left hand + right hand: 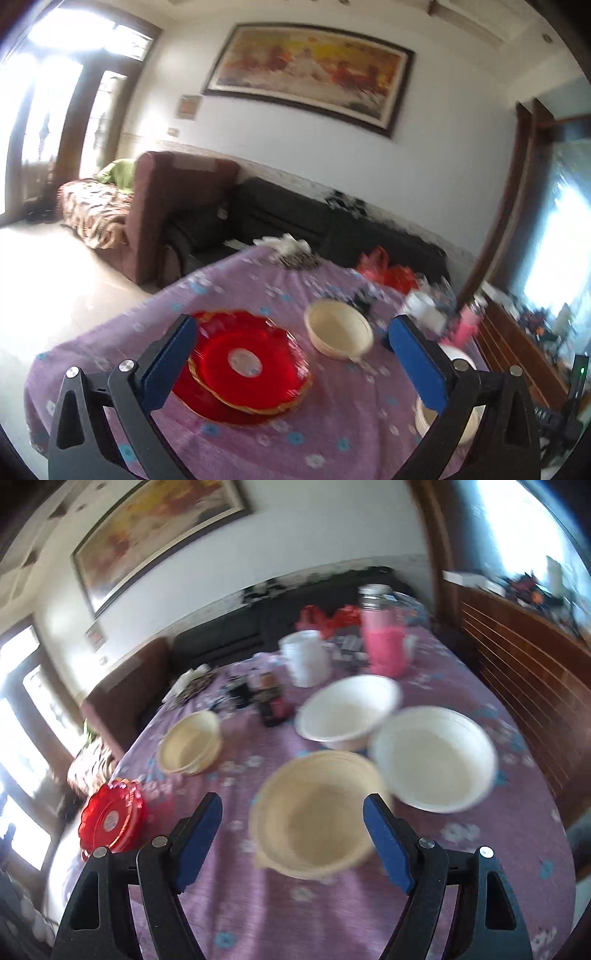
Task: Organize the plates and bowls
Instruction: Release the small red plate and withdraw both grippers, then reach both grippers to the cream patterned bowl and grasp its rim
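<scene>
Left gripper (291,354): I see jaws apart, empty, above red plates (243,363).
Right gripper (293,830): jaws apart, empty; the cream bowl (314,816), blurred, seems untouched between them.

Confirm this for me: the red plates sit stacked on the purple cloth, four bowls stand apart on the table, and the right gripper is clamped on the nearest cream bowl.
One thing is wrong: the right gripper is not clamped on the nearest cream bowl. In the right wrist view its jaws stand open with nothing held. The red plates are stacked on the purple cloth, and four bowls stand apart.

Red plates (243,365) sit stacked, kinda offset; 2 cream bowls (314,823) (190,744) and 2 white bowls (349,710) (434,758) all upright on the bench.
</scene>
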A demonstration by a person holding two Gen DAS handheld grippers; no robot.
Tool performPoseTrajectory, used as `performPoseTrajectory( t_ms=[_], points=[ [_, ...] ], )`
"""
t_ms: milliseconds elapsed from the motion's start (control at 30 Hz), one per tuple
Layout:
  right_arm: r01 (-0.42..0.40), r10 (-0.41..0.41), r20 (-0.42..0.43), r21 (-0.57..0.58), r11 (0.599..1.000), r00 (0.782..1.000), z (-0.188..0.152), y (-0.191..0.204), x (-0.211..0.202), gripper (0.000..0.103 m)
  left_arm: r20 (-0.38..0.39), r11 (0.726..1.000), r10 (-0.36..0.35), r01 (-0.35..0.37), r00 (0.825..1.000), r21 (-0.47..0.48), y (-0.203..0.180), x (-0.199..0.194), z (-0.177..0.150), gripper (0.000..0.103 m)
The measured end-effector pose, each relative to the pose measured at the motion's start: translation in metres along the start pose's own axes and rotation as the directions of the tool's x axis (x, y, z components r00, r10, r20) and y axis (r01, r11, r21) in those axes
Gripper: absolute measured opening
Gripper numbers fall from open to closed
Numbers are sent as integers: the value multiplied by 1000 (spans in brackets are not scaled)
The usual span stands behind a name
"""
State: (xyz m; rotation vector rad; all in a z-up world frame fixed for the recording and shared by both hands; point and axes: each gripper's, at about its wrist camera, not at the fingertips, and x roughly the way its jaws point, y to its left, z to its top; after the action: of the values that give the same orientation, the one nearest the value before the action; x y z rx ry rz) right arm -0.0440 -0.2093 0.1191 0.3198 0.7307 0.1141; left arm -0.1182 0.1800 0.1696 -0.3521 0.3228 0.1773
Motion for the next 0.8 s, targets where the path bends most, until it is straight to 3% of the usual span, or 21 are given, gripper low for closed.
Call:
performPoseTrajectory(
  t_ms=[100,233,433,533,667,800],
  points=[
    [34,-34,-14,58,998,999,-5,-39,-7,82,-85,996,-35,42,996,76,-29,16,-20,103],
    [43,-37,-48,116,992,998,-16,-70,-1,82,-237,984,-74,109,969,140,-63,40,-56,103],
    [-44,69,-106,219,975,992,-24,-78,31,82,-484,971,-87,183,870,154,-91,72,-104,103],
    [-53,86,-127,242,969,988,-25,-72,49,82,-538,968,-70,188,840,167,-96,79,-119,103],
    [-66,113,-154,283,957,982,-25,-66,72,82,-556,966,-53,184,829,181,-98,80,-128,103],
    [-48,102,-173,293,955,980,-23,-59,89,82,-555,964,-52,186,830,188,-99,79,-129,103]
  ],
)
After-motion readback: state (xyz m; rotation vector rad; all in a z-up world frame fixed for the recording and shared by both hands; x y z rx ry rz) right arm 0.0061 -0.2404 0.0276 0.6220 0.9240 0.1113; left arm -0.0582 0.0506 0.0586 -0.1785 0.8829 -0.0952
